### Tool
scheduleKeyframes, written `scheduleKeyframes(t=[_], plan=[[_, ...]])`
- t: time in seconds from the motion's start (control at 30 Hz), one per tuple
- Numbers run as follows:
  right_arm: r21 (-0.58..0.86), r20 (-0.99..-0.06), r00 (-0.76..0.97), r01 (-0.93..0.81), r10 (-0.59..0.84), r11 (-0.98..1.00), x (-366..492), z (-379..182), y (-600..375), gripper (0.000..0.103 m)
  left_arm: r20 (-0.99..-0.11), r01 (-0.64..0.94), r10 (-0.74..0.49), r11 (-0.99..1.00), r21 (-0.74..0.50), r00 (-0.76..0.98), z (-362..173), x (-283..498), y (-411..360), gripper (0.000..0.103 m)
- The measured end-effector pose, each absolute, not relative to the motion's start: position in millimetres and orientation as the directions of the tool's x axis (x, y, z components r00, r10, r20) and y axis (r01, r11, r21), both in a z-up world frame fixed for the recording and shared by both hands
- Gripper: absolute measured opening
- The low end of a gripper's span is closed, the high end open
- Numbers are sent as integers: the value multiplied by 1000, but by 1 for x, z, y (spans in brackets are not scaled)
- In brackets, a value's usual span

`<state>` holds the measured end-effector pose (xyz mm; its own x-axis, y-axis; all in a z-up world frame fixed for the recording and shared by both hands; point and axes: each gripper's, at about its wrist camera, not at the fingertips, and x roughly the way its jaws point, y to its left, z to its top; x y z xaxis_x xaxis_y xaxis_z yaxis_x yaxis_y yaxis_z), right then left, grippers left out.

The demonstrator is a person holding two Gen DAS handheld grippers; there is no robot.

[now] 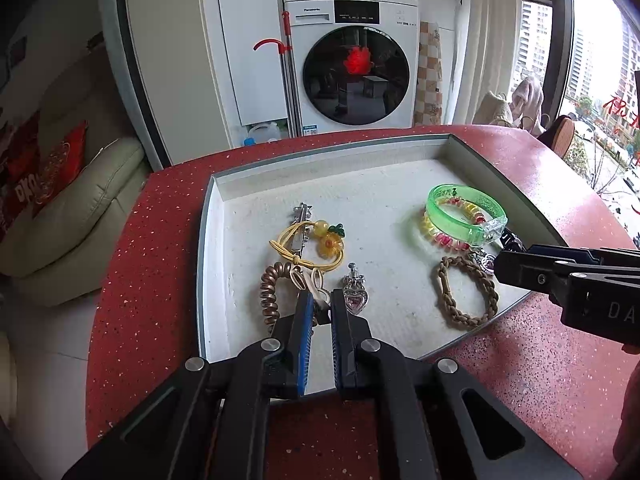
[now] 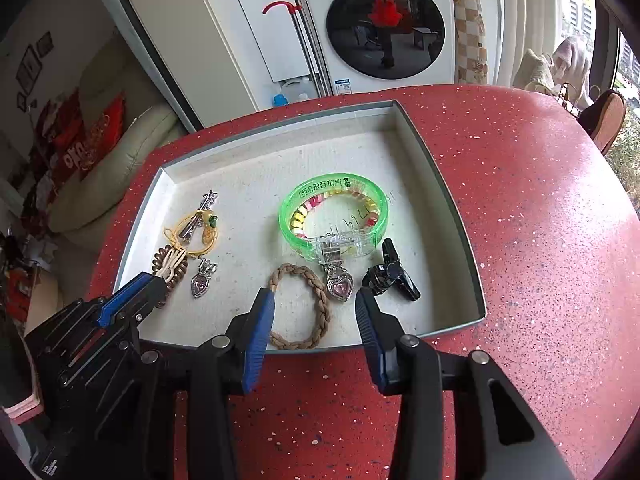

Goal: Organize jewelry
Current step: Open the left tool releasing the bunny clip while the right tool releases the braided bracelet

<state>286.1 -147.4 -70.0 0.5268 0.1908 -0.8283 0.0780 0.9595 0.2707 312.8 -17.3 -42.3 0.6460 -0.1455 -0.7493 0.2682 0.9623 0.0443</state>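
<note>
A white tray (image 1: pixel 216 208) (image 2: pixel 440 200) holds the jewelry. My left gripper (image 1: pixel 323 304) (image 2: pixel 158 280) is shut on a cream hair tie (image 1: pixel 316 286) (image 2: pixel 173 263) lying over a bronze coil tie (image 1: pixel 272 292) (image 2: pixel 158 258), beside a pink heart pendant (image 1: pixel 354 300) (image 2: pixel 199 284). My right gripper (image 2: pixel 314 304) (image 1: pixel 498 268) is open over a braided brown tie (image 2: pixel 320 312) (image 1: pixel 468 292); a second heart pendant (image 2: pixel 340 286) lies just ahead of its fingertips, untouched. A green bangle (image 2: pixel 332 216) (image 1: pixel 464 216) surrounds a coloured coil tie (image 1: pixel 440 236).
A black claw clip (image 2: pixel 392 276) lies at the tray's right. A yellow flower tie (image 1: pixel 320 240) and a silver star clip (image 1: pixel 302 216) sit left of centre. The tray rests on a red speckled table (image 2: pixel 520 240). A washing machine (image 1: pixel 352 60) stands behind.
</note>
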Motion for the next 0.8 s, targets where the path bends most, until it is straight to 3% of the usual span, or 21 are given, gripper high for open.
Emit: scheduleKeyframes(t=[0.67, 0.7, 0.73, 0.8], plan=[[266, -804, 570, 89, 170, 960, 252, -47, -159, 48, -733, 236, -152, 972, 12, 663, -24, 295, -5, 28], [265, -803, 572, 88, 169, 960, 250, -46, -158, 48, -733, 235, -153, 972, 10, 663, -23, 294, -5, 50], [264, -802, 573, 86, 168, 961, 248, -46, -158, 48, -732, 232, -153, 973, 7, 664, -21, 292, -4, 103], [258, -799, 578, 82, 165, 963, 244, -44, -157, 48, -704, 206, -136, 979, 14, 697, -16, 285, -1, 103]])
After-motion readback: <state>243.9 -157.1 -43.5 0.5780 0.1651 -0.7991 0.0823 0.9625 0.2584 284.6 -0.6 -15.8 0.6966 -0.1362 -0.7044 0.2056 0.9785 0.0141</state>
